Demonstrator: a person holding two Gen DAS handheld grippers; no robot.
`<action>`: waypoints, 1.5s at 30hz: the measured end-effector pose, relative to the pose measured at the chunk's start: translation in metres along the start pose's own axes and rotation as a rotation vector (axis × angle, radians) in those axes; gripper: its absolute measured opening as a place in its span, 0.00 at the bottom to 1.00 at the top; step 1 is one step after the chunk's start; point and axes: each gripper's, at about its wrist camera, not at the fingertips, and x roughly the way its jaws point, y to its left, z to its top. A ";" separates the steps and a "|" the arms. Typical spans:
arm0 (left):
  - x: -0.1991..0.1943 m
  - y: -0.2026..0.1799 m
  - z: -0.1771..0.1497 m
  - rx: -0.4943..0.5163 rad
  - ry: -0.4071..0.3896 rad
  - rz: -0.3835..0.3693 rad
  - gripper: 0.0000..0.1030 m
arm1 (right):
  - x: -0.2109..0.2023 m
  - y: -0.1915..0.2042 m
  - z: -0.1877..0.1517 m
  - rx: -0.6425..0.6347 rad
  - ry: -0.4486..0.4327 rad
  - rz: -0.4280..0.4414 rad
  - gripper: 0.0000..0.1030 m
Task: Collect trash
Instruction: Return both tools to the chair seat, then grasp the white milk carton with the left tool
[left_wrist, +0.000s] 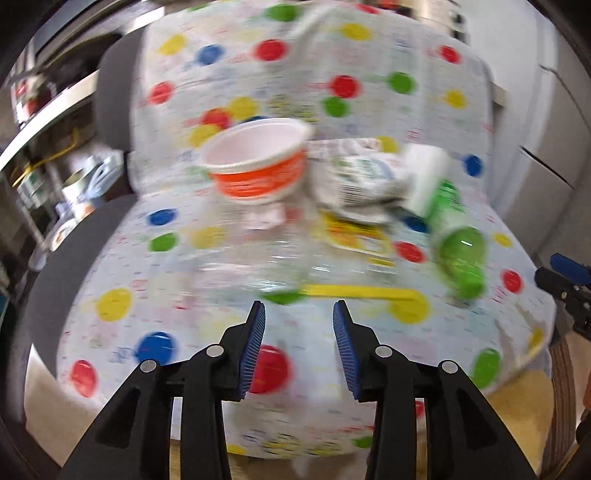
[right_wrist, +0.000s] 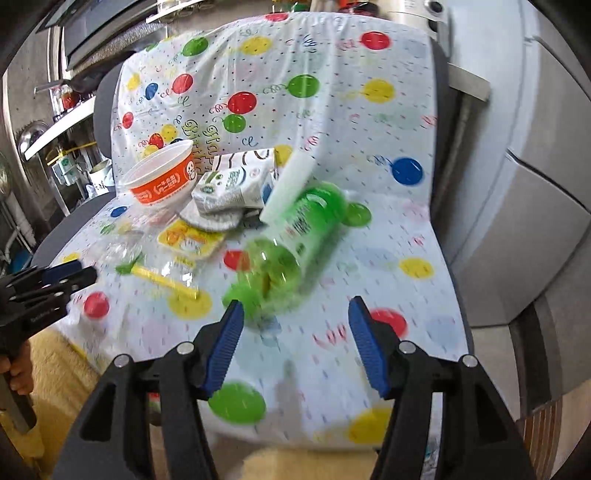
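Both grippers hover with jaws spread and empty over trash heaped on a balloon-print cover (right_wrist: 332, 122) draped over a chair.

Far left sits an orange-and-white paper bowl (right_wrist: 162, 181), upright: light, stiff at the rim, best pinched across its wall; its white lettering is too small to read. Nearer lies a crushed clear plastic bottle (right_wrist: 147, 254), slippery and springy, beside a yellow straw (right_wrist: 166, 282) and a flat yellow wrapper (right_wrist: 190, 238). In the middle a dented milk carton (right_wrist: 231, 188) has green print I cannot make out. To the right, a green plastic bottle (right_wrist: 291, 243) lies on its side, light and prone to rolling; take it across the body. The left gripper (left_wrist: 298, 314) is near the clear bottle, the right gripper (right_wrist: 295, 310) just short of the green one. The cover shows partial script, perhaps "Birthday".
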 end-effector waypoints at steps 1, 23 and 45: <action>0.004 0.009 0.003 -0.014 0.006 0.009 0.39 | 0.006 0.003 0.008 -0.002 -0.002 0.002 0.57; 0.052 0.064 0.045 -0.071 0.041 0.039 0.51 | 0.152 0.044 0.125 0.072 0.136 0.129 0.60; 0.045 0.065 0.044 -0.074 0.041 0.080 0.51 | 0.169 0.062 0.130 0.042 0.251 0.298 0.51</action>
